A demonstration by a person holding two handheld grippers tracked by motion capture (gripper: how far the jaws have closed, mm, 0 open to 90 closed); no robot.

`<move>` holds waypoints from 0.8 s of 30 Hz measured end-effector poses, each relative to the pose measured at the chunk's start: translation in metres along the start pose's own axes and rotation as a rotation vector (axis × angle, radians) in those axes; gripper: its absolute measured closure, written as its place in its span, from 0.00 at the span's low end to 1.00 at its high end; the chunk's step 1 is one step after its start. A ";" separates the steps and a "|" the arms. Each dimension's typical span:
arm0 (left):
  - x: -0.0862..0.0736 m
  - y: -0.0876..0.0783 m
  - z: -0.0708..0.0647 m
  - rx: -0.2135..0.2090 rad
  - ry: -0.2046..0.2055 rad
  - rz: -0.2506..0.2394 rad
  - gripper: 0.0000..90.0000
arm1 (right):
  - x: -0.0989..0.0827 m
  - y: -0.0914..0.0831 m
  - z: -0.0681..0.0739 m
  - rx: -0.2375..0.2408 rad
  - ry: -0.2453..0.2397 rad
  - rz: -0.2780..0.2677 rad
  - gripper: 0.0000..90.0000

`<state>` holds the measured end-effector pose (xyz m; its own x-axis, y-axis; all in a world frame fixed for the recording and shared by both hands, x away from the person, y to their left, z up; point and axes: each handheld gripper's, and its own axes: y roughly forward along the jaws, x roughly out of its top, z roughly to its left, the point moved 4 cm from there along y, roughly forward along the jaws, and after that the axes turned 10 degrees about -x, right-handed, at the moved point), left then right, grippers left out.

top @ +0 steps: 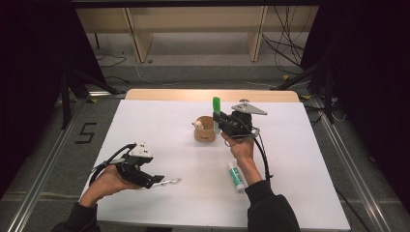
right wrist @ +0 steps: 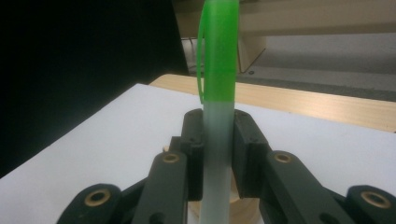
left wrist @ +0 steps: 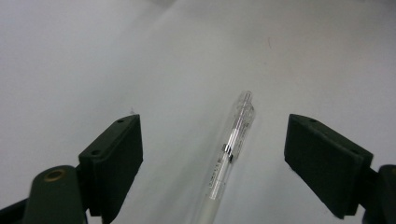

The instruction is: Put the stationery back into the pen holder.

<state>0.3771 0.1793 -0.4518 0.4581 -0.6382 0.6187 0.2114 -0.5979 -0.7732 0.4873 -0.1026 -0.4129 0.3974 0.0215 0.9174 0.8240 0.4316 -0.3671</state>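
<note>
A green-capped highlighter (top: 216,112) stands upright in my right gripper (top: 220,122), just right of and above a small wooden cup (top: 204,130) near the table's middle. In the right gripper view the black jaws press on the highlighter's pale barrel (right wrist: 218,154), with the green cap (right wrist: 218,51) rising above them. At the table's near left, my left gripper (top: 157,181) lies low and open. A clear pen (top: 170,181) lies on the white top at its tips. The left gripper view has that clear pen (left wrist: 232,144) between the wide-apart jaws, untouched.
A white tube with green print (top: 236,176) lies near the right forearm. Something small and white (top: 197,124) pokes out of the cup. The white tabletop (top: 159,130) has a wooden strip (top: 212,94) along its far edge; shelving and cables stand beyond.
</note>
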 end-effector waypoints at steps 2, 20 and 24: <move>0.000 0.000 0.000 0.000 -0.001 0.002 0.21 | 0.001 0.004 0.001 -0.006 -0.001 0.003 0.86; -0.002 -0.001 0.001 0.007 0.005 0.015 0.21 | 0.008 0.027 0.004 -0.034 0.002 0.012 0.86; -0.002 -0.001 0.001 0.005 0.008 0.018 0.21 | 0.007 0.033 0.006 -0.038 -0.002 0.021 0.86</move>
<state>0.3767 0.1816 -0.4520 0.4552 -0.6529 0.6054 0.2070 -0.5838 -0.7851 0.5146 -0.0824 -0.4178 0.4140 0.0317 0.9097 0.8303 0.3966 -0.3916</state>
